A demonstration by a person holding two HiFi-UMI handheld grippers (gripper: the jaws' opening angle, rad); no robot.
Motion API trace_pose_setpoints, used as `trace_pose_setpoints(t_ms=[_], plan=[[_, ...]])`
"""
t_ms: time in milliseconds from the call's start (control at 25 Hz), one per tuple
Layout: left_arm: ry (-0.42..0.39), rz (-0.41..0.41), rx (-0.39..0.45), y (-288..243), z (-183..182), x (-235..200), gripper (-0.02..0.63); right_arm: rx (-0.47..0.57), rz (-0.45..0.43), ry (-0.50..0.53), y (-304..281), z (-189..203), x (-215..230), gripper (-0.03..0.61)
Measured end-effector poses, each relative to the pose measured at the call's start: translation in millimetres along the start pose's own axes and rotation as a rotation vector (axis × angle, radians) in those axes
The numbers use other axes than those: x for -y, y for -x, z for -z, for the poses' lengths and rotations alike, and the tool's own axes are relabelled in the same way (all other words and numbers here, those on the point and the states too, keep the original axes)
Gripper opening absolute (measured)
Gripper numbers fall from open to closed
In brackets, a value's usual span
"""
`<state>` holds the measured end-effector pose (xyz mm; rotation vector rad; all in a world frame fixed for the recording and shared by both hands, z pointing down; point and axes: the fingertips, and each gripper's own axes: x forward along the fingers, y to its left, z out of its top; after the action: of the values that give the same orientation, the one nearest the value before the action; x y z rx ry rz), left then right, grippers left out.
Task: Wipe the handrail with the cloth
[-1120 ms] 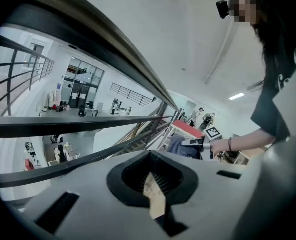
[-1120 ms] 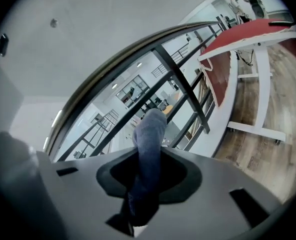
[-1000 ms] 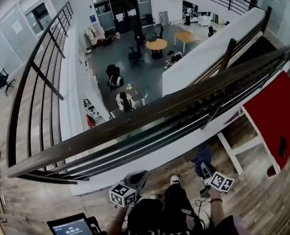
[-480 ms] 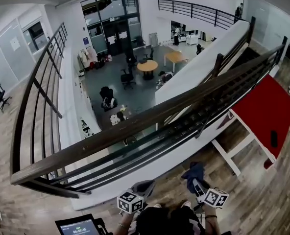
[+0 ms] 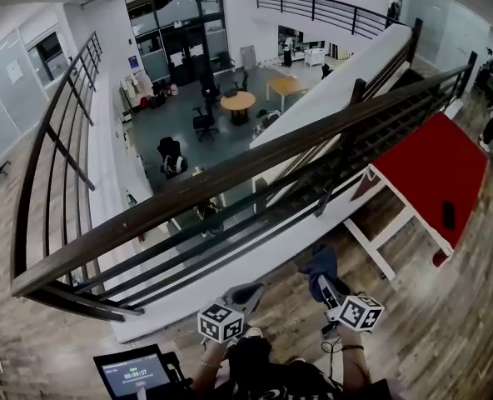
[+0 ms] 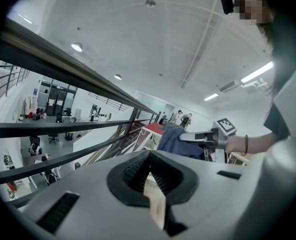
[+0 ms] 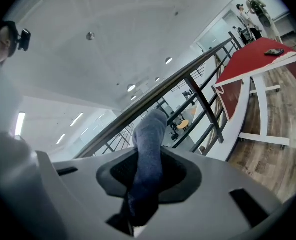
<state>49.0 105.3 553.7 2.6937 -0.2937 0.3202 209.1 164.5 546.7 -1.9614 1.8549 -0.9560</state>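
Mezzanine with a wood floor [image 5: 446, 323] above an open office hall. The right gripper [image 7: 149, 171] clamps a blue cloth [image 7: 149, 144]. The cloth's long axis follows the jaws, and its free end points up at the handrail [image 5: 230, 173] without touching it. Its lower end is hidden between the jaws. The left gripper [image 6: 149, 171] is closed with nothing in it.

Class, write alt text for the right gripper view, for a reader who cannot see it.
The right gripper has its jaws shut on a blue cloth that stands up between them. Beyond the cloth a dark handrail crosses the picture on a slant. At the right a red table stands on a wooden floor.
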Motion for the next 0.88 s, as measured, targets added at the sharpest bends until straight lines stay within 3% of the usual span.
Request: trace_pose_setpoints(t_ms=[400, 880], plan=[[-0.044, 0.044, -0.01, -6.2, 26.5, 118.7, 0.0, 0.018, -0.055, 0.003, 105.3, 12.0, -11.8, 0.092], [-0.062, -0.008, 0.016, 17.2, 66.9, 194.1, 0.0, -0.047, -0.191, 0.074, 171.8, 48.6, -36.6, 0.092]])
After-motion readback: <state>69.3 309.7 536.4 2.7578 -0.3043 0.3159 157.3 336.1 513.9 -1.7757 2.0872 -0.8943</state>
